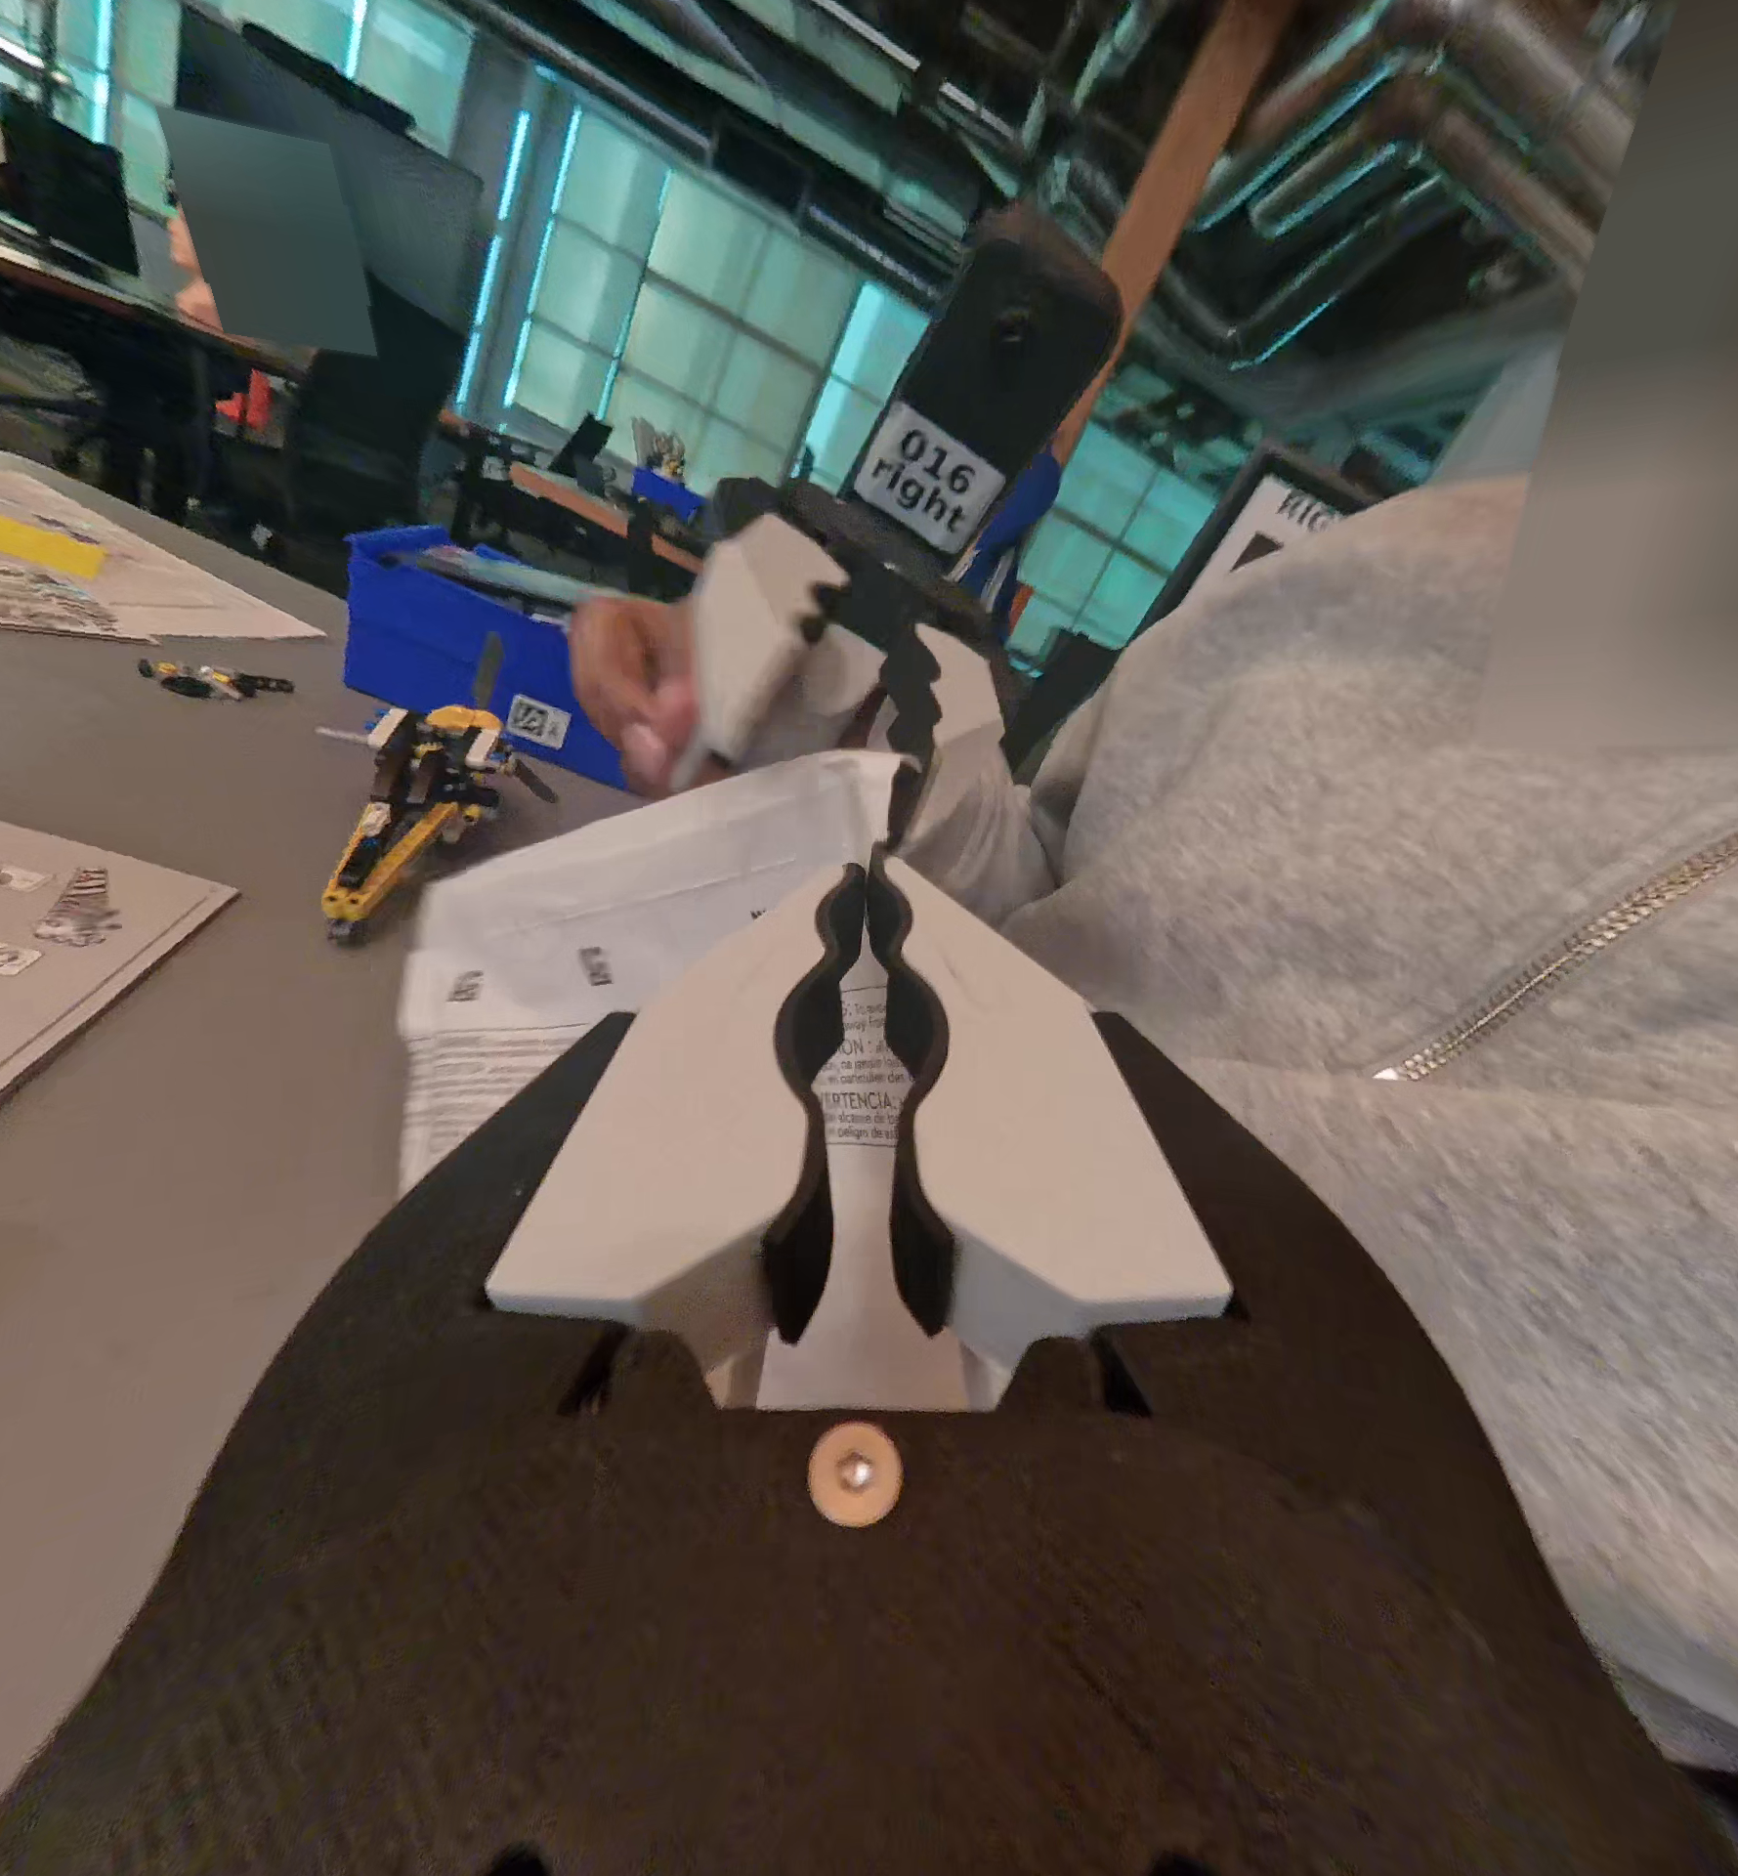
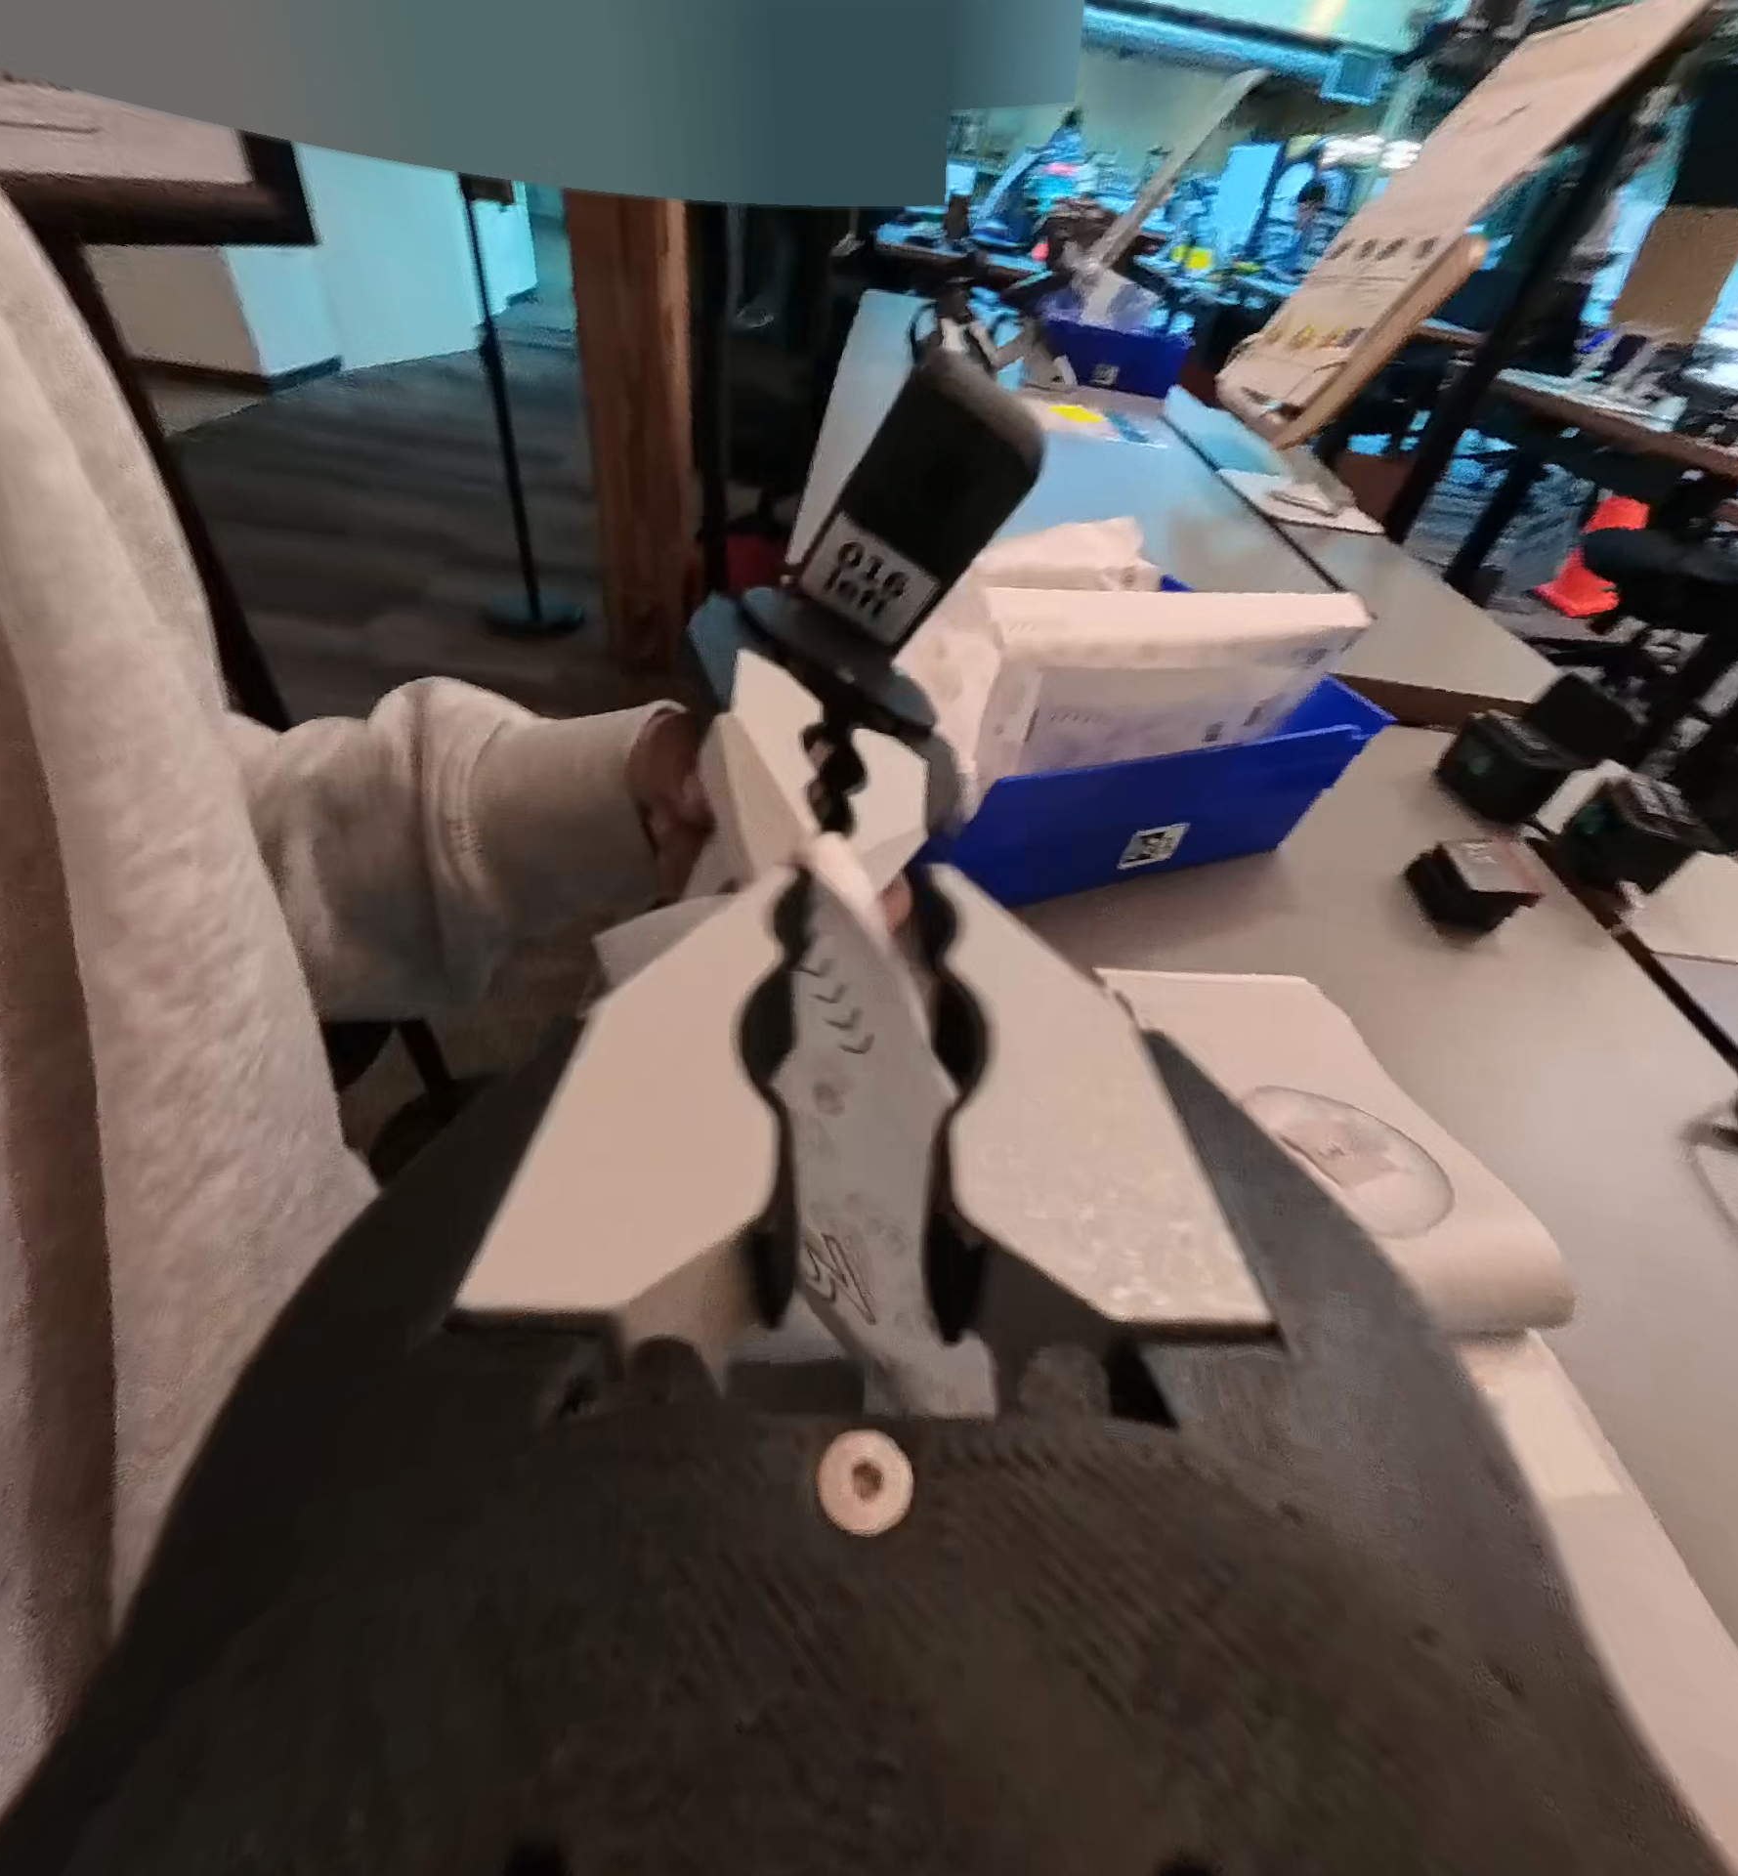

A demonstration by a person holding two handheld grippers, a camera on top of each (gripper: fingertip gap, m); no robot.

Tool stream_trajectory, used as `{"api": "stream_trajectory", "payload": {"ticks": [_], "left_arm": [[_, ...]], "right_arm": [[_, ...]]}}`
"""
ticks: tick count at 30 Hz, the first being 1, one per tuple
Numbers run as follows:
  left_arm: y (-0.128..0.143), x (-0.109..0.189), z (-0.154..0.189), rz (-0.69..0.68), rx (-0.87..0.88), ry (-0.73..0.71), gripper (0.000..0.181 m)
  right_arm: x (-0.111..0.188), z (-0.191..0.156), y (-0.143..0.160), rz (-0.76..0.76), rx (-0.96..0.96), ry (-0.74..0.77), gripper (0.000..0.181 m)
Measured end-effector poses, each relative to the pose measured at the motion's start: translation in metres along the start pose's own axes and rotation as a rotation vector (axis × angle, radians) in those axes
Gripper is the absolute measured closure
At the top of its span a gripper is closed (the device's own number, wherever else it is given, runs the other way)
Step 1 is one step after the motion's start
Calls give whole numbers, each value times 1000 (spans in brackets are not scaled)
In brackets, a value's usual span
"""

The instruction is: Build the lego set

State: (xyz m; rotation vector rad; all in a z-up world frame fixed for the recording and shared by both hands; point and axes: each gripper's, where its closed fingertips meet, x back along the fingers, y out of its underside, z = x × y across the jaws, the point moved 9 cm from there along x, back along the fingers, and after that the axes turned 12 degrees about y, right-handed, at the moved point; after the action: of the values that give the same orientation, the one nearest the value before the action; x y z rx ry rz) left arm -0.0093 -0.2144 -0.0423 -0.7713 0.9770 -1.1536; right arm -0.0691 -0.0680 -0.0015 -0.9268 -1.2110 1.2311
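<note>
Both claws grip one white paper parts bag (image 1: 661, 903), held above the table (image 1: 184, 1167) close to the person's grey sweatshirt (image 1: 1352, 914). Left claw (image 1: 866, 893) is pinched nearly closed on the bag's printed edge. Right claw (image 2: 870, 893) is narrow, clamped on the opposite edge, with the paper running back between its fingers. Judgement: the bag is light, thin and limp and tears easily; loose parts inside would shift. Best hold is at the top seam, pulling the sides apart. A partly built yellow-black model (image 1: 418, 812) lies on the table beside the blue bin (image 1: 438, 640), instruction sheets (image 1: 42, 975) nearby.
</note>
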Motion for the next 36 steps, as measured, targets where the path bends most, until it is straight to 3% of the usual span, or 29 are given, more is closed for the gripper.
{"api": "stream_trajectory", "payload": {"ticks": [1, 3, 7, 11, 22, 32, 36], "left_arm": [[0, 3, 2, -13, -10, -17, 181], [-2, 9, 5, -1, -29, -45, 181], [-11, 11, 15, 24, -181, -168, 181], [-12, 9, 17, -52, -247, -272, 181], [-2, 13, 3, 39, -226, -254, 181], [2, 16, -5, 92, -213, -245, 181], [7, 20, -7, 96, -166, -203, 181]], "right_arm": [[-2, -3, -1, 1, 12, -15, 174], [-4, -1, -3, -16, -6, -22, 179], [-6, 5, -9, -61, -184, -38, 181], [-9, 7, -7, -134, -303, -20, 181], [-11, 16, 11, -107, -657, -58, 181], [-16, 23, 35, 32, -1022, -195, 181], [-16, 21, 32, -8, -857, -133, 181]]}}
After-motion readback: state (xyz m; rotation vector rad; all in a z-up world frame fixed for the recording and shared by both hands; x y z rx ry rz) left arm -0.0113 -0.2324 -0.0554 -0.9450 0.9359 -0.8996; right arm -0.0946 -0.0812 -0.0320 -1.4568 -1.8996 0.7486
